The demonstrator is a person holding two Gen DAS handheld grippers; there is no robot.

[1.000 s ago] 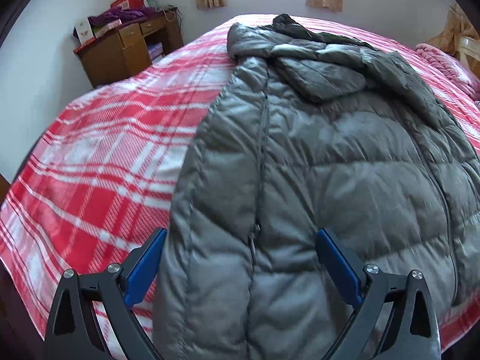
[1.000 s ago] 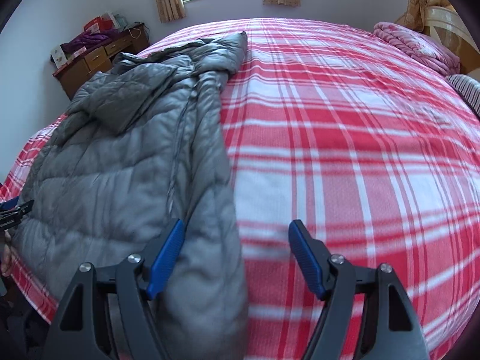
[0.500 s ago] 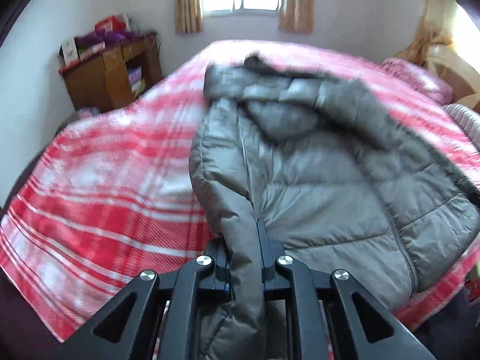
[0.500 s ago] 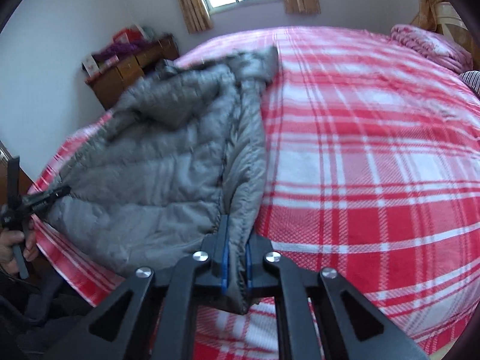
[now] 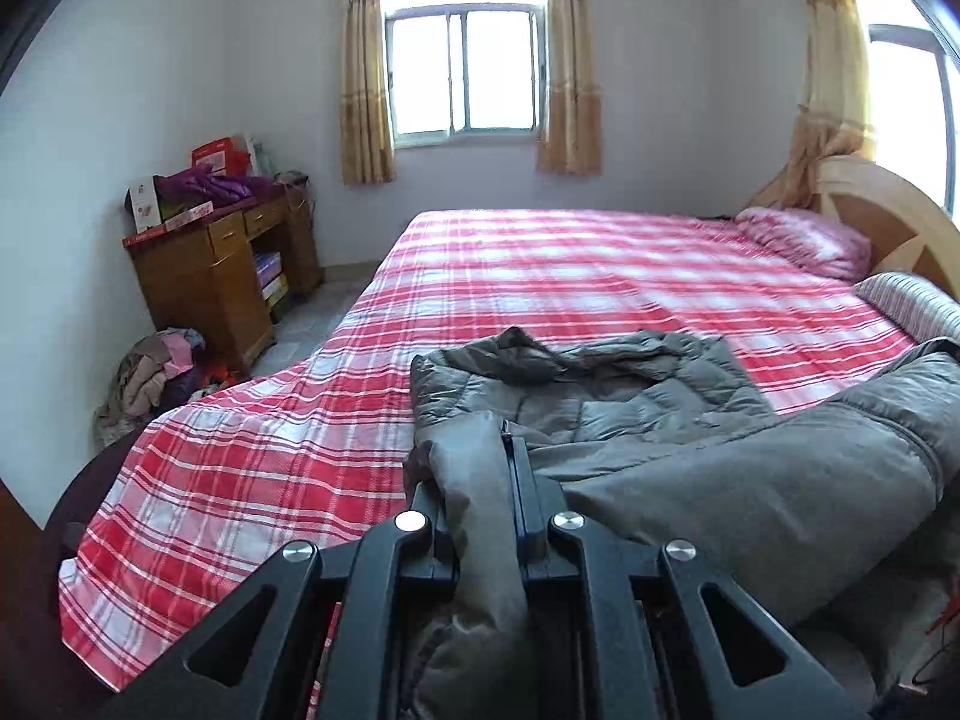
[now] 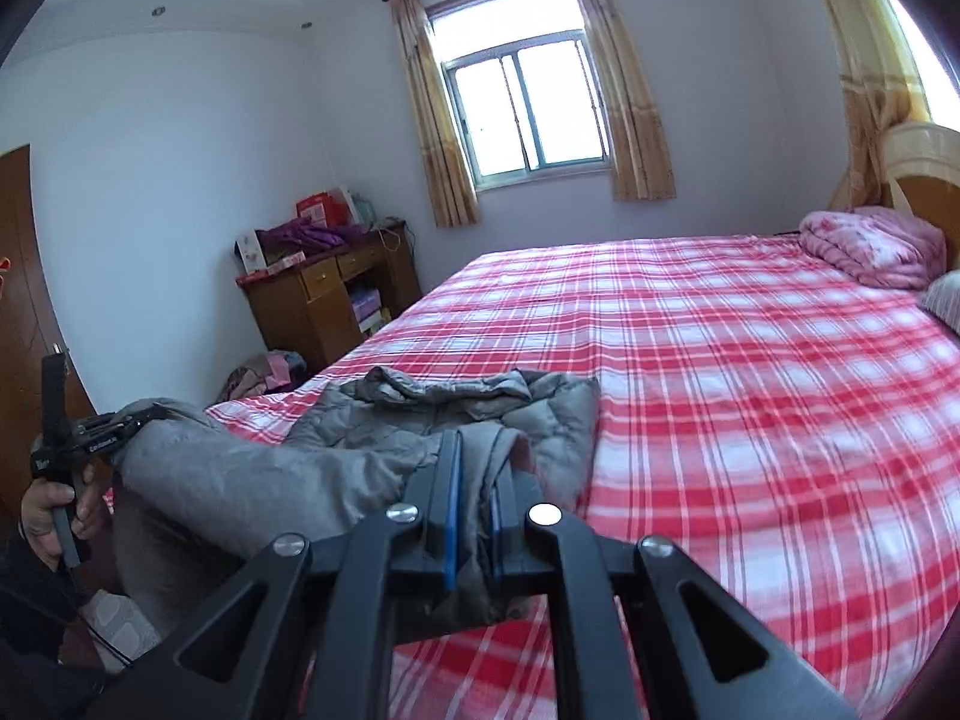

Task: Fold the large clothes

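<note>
A grey quilted hooded jacket (image 5: 690,456) lies across the near edge of the bed, its hem lifted off the red plaid bedspread (image 5: 570,276). My left gripper (image 5: 480,468) is shut on the hem at one bottom corner, and fabric bulges up between its fingers. In the right wrist view my right gripper (image 6: 477,468) is shut on the other bottom corner of the jacket (image 6: 288,474). The hem hangs stretched between the two grippers. The hood (image 6: 444,387) and upper part still rest on the bed. The left gripper (image 6: 129,423), held by a hand (image 6: 48,510), shows at the left edge.
A wooden desk (image 5: 210,264) piled with boxes and purple cloth stands against the left wall, with a heap of clothes (image 5: 156,372) on the floor beside it. A pink blanket (image 6: 870,246), a striped pillow (image 5: 906,303) and the headboard (image 5: 888,216) lie at the right. A curtained window (image 5: 465,72) is ahead.
Both grippers went from open over the jacket's bottom hem to shut on it, then rose, lifting the hem off the bed. Both views tilted up toward the window.
</note>
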